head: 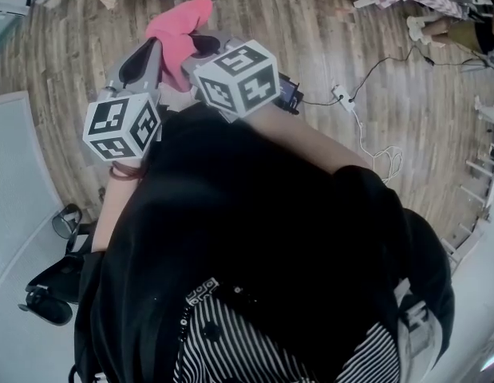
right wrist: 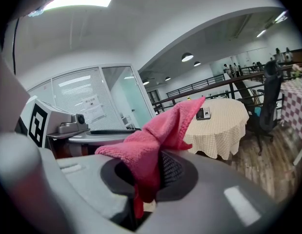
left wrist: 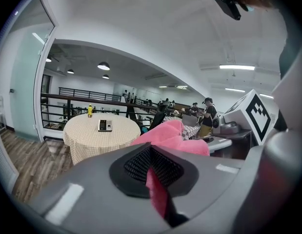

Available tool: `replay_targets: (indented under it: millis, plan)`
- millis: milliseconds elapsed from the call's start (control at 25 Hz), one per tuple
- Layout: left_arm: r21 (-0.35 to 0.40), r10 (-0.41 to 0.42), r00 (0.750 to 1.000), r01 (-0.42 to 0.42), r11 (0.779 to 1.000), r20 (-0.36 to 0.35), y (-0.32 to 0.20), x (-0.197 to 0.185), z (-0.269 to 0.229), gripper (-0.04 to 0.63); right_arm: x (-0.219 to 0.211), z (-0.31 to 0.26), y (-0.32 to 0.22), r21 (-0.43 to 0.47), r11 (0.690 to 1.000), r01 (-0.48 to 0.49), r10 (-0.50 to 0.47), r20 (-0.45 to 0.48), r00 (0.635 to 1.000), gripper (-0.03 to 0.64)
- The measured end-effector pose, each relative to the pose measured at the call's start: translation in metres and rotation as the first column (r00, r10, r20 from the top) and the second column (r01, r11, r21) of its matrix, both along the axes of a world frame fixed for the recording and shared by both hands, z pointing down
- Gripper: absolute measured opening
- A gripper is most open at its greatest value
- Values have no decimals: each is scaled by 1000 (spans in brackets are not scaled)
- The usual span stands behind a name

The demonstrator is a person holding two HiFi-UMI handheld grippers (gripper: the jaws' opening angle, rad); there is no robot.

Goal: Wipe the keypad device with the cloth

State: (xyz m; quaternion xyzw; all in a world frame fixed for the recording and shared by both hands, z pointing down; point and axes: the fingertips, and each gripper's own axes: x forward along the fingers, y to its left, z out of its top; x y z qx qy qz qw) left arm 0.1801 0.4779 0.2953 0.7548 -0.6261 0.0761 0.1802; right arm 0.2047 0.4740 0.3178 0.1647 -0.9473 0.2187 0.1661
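A pink cloth (head: pixel 179 28) is bunched up in front of the person, caught between both grippers. In the left gripper view my left gripper (left wrist: pixel 153 172) is shut on a fold of the pink cloth (left wrist: pixel 169 136). My right gripper (right wrist: pixel 146 174) is likewise shut on the pink cloth (right wrist: pixel 155 135), which stands up above its jaws. The keypad device (left wrist: pixel 105 125) lies flat on a round table (left wrist: pixel 92 139) with a checked cover, some metres ahead; the right gripper view shows the keypad device (right wrist: pixel 203 113) just past the cloth's tip. From above, the left gripper (head: pixel 151 54) and right gripper (head: pixel 200 46) are side by side.
A yellow bottle (left wrist: pixel 90 110) stands at the table's far edge. A black railing (left wrist: pixel 82 101) runs behind it. An office chair (right wrist: pixel 268 96) stands right of the round table (right wrist: pixel 224 126). A power strip and cable (head: pixel 342 96) lie on the wooden floor. People stand far back (left wrist: pixel 207 112).
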Motion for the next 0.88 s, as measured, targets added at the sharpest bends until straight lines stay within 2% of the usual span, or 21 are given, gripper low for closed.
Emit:
replay_targets:
  millis: [200,480,720,880]
  plan:
    - [-10,12,1000,-12,1000,-16,1,13,3,-2,13,3,1,-15,1000,12,-12,4,1000,61]
    - [23,18,999,-18,1000,-26,-2,14,-3,-2,10,8,-2,-44,999,6,-5,20,1000,63]
    - [22,88,995,-87,996,-40,-24,26,2,-2,23,12,-23,-48,997,-57,57,9,998,61]
    - [28,155,988,-155,988,-23,-41,43,-2,-2,39,9,-39,-42,993,-108,108,4,994,61]
